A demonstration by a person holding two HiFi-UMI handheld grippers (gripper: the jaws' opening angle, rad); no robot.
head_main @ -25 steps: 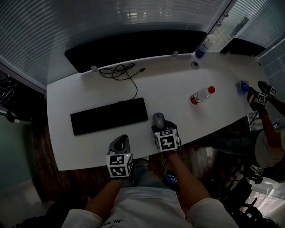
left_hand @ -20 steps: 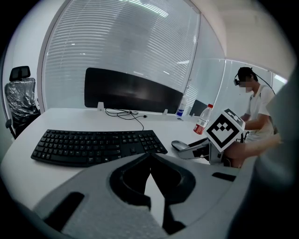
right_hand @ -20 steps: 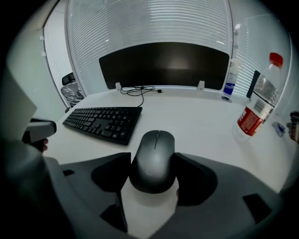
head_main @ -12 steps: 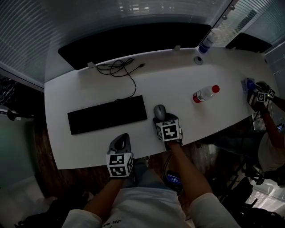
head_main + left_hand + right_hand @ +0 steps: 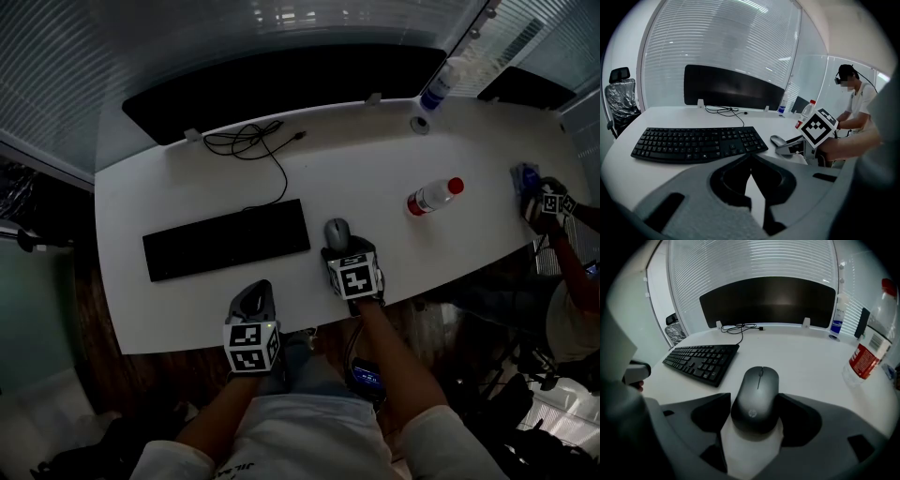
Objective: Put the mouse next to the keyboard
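The dark grey mouse (image 5: 337, 232) lies on the white table (image 5: 375, 169), just right of the black keyboard (image 5: 227, 239) and apart from it. My right gripper (image 5: 338, 247) is shut on the mouse's rear half; in the right gripper view the mouse (image 5: 757, 397) fills the gap between both jaws, with the keyboard (image 5: 701, 361) ahead to the left. My left gripper (image 5: 251, 300) rests at the table's near edge, shut and holding nothing. In the left gripper view its tips (image 5: 751, 158) meet, with the keyboard (image 5: 698, 143) and mouse (image 5: 779, 139) beyond.
A plastic bottle (image 5: 429, 198) with a red cap lies on its side to the right. A coiled black cable (image 5: 251, 143) runs to the keyboard's back. A dark panel (image 5: 281, 84) and a spray bottle (image 5: 439, 86) stand at the far edge. Another person (image 5: 562, 281) works at the right end.
My right gripper has moved a little forward and down with the mouse between its jaws, bringing the mouse level with the keyboard's right end. The left gripper has stayed put.
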